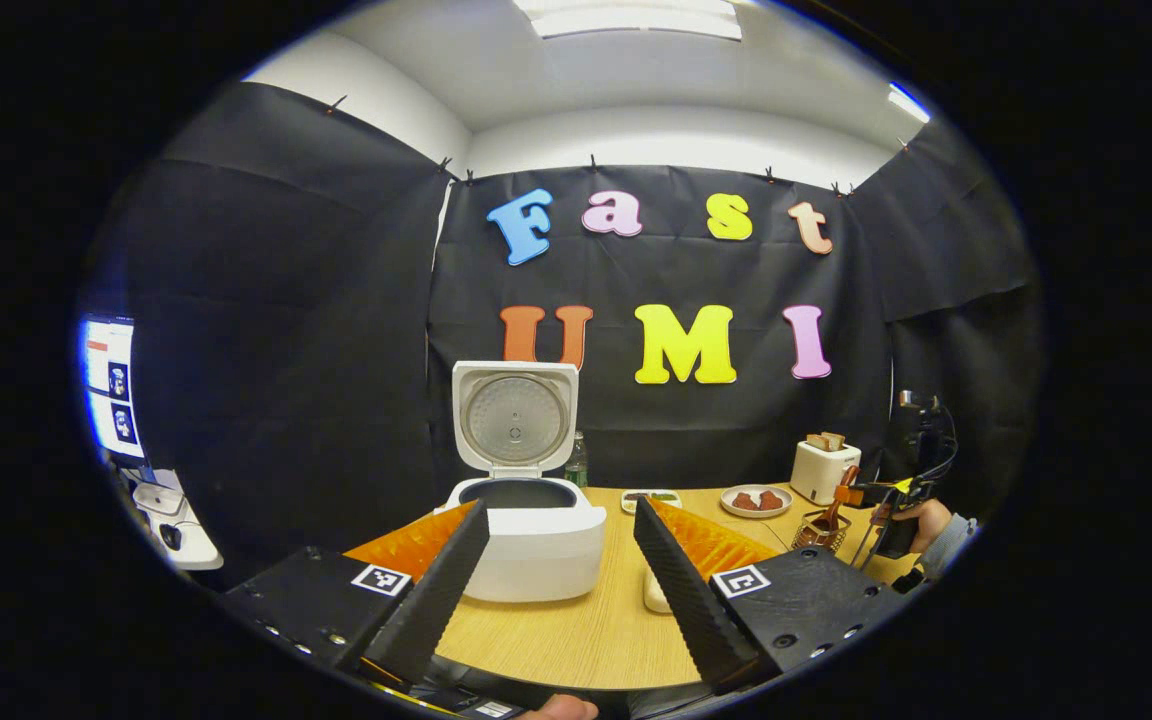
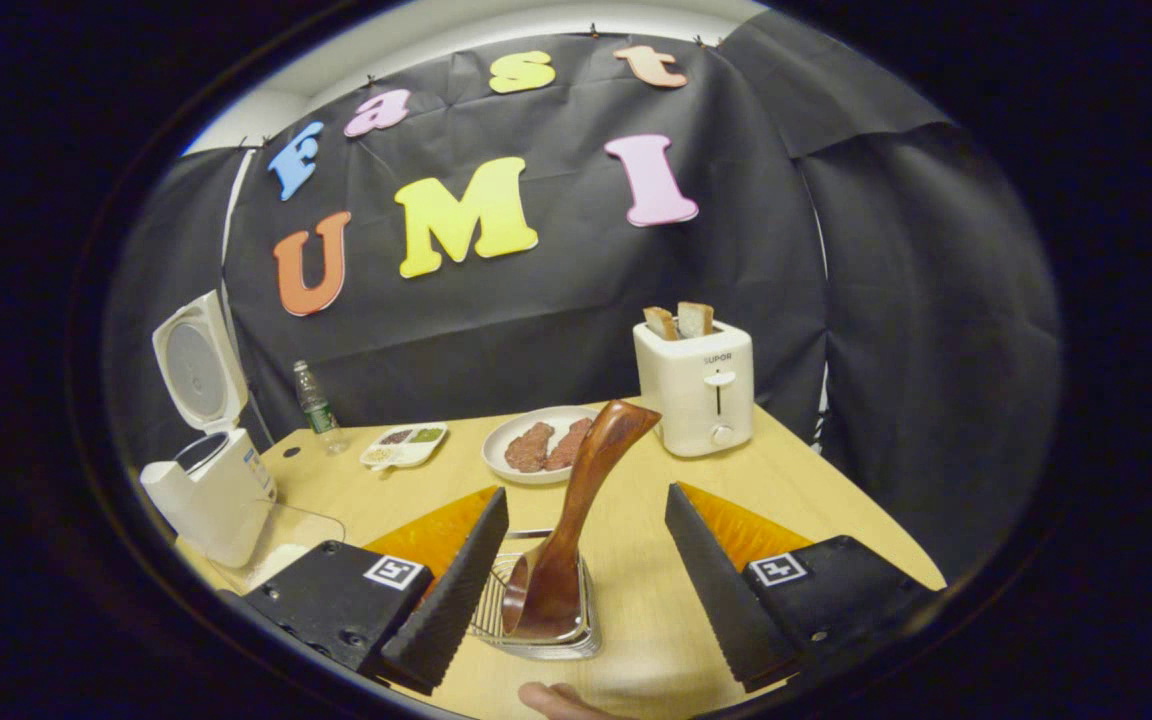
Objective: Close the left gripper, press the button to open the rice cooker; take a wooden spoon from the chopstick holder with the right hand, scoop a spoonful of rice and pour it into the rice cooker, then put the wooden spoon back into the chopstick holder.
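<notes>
The white rice cooker (image 1: 536, 545) stands on the wooden table with its lid (image 1: 516, 415) swung up, showing the dark inner pot. My left gripper (image 1: 558, 510) is open just in front of it, touching nothing. In the right gripper view the cooker (image 2: 211, 490) sits at the far left. A dark wooden spoon (image 2: 576, 510) stands bowl-down in the wire chopstick holder (image 2: 576, 640), handle leaning right. My right gripper (image 2: 586, 492) is open around the spoon's handle, neither finger pressing on it. A clear rice container (image 2: 281, 545) lies beside the cooker.
A white toaster (image 2: 696, 395) with bread slices stands at the back right. A plate of meat (image 2: 541, 445), a small divided dish (image 2: 406, 445) and a bottle (image 2: 314, 400) line the back. A hand (image 1: 926, 525) holds the right gripper (image 1: 901, 490) over the holder (image 1: 821, 530).
</notes>
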Tool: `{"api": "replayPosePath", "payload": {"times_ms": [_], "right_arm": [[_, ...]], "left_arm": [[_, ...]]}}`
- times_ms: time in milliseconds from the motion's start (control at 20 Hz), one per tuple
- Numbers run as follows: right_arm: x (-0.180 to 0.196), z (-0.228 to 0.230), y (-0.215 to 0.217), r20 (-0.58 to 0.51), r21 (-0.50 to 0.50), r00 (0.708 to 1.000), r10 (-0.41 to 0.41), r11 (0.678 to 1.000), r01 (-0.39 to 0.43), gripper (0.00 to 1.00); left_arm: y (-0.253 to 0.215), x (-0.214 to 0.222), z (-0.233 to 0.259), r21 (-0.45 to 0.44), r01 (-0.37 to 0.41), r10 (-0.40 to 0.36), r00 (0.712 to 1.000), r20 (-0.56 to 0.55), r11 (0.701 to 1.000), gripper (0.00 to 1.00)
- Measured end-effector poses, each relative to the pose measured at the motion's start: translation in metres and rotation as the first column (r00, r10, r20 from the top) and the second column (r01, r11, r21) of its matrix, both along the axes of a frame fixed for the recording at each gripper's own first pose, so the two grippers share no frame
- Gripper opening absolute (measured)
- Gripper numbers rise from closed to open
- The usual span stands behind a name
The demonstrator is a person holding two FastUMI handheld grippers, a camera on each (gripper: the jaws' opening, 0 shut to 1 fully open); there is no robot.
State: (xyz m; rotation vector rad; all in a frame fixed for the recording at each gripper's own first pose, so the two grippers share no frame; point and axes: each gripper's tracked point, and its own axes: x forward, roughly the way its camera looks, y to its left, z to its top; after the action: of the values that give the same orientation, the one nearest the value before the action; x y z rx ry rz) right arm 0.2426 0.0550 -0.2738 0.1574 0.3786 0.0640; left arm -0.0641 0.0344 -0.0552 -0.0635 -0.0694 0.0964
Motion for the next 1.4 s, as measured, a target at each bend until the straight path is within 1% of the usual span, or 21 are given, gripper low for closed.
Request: {"api": "replayPosePath", "payload": {"times_ms": [50,150,200,250,300,350,400,450,500,550,600,650,700,750,850,1000,1150,1250,1400], "right_arm": [[0.009,-0.005,-0.001,-0.02,0.023,1.0,0.0,1.0,0.0,1.0],[0.021,-0.005,0.006,-0.024,0.057,0.999,0.041,0.998,-0.04,1.0],[0.025,-0.001,0.008,-0.011,0.073,0.999,0.048,0.996,-0.047,0.89],[0.028,-0.001,0.004,-0.006,0.065,1.0,0.029,0.997,-0.029,0.95],[0.028,-0.005,0.0,-0.018,0.061,1.0,0.008,0.998,-0.007,0.88],[0.031,-0.009,0.004,-0.032,0.082,0.999,0.018,0.997,-0.015,0.75],[0.032,-0.011,0.012,-0.045,0.115,0.998,0.041,0.993,-0.036,0.67],[0.031,-0.009,0.019,-0.041,0.145,0.998,0.048,0.989,-0.042,0.69],[0.035,-0.01,0.02,-0.037,0.147,0.999,0.036,0.989,-0.03,0.47],[0.035,-0.009,0.017,-0.043,0.154,0.999,0.021,0.988,-0.014,0.35],[0.028,-0.004,0.03,-0.039,0.182,0.997,0.065,0.982,-0.057,0.23],[0.02,0.0,0.038,-0.042,0.16,0.995,0.089,0.984,-0.081,0.21],[0.017,0.004,0.037,-0.032,0.109,0.995,0.092,0.99,-0.088,0.19],[0.012,0.012,0.038,-0.01,0.071,0.995,0.101,0.993,-0.1,0.19],[0.004,0.03,0.038,0.034,0.014,0.995,0.092,0.996,-0.092,0.18],[-0.01,0.062,0.044,0.098,-0.006,0.992,0.078,0.997,-0.078,0.18],[-0.025,0.097,0.057,0.171,-0.038,0.982,0.076,0.997,-0.07,0.18],[-0.035,0.117,0.07,0.209,-0.063,0.974,0.082,0.996,-0.07,0.18],[-0.051,0.151,0.103,0.279,-0.095,0.952,0.125,0.99,-0.102,0.18]], "left_arm": [[-0.011,-0.004,0.002,-0.002,0.013,-0.013,1.0,0.009,1.0,0.94],[-0.034,-0.011,0.007,-0.002,0.066,-0.066,0.997,0.026,0.998,0.94],[-0.041,-0.014,0.009,-0.006,0.087,-0.086,0.996,0.035,0.996,0.94],[-0.044,-0.015,0.012,-0.014,0.091,-0.09,0.995,0.042,0.996,0.94],[-0.043,-0.016,0.012,-0.019,0.088,-0.087,0.995,0.046,0.996,0.94],[-0.043,-0.019,0.012,-0.025,0.087,-0.086,0.995,0.048,0.996,0.95],[-0.046,-0.022,0.013,-0.028,0.098,-0.097,0.994,0.053,0.995,0.95],[-0.051,-0.028,0.012,-0.025,0.114,-0.112,0.992,0.06,0.993,0.95],[-0.051,-0.031,0.012,-0.032,0.118,-0.115,0.991,0.074,0.992,0.95],[-0.049,-0.033,0.011,-0.046,0.125,-0.121,0.989,0.081,0.991,0.95],[-0.049,-0.035,0.008,-0.058,0.137,-0.132,0.988,0.08,0.989,0.95],[-0.045,-0.035,0.003,-0.07,0.144,-0.138,0.987,0.077,0.987,0.95],[-0.04,-0.034,-0.002,-0.085,0.143,-0.138,0.988,0.07,0.986,0.95],[-0.037,-0.031,-0.008,-0.098,0.145,-0.14,0.989,0.051,0.985,0.95],[-0.03,-0.026,-0.019,-0.101,0.135,-0.135,0.991,0.013,0.986,0.94],[-0.013,-0.022,-0.02,-0.079,0.092,-0.092,0.996,0.003,0.993,0.94],[-0.017,-0.018,-0.023,-0.073,0.085,-0.086,0.996,-0.006,0.994,0.94],[-0.022,-0.02,-0.023,-0.068,0.099,-0.1,0.995,-0.013,0.993,0.94],[-0.037,-0.018,-0.022,-0.033,0.129,-0.129,0.992,-0.011,0.991,0.94]]}}
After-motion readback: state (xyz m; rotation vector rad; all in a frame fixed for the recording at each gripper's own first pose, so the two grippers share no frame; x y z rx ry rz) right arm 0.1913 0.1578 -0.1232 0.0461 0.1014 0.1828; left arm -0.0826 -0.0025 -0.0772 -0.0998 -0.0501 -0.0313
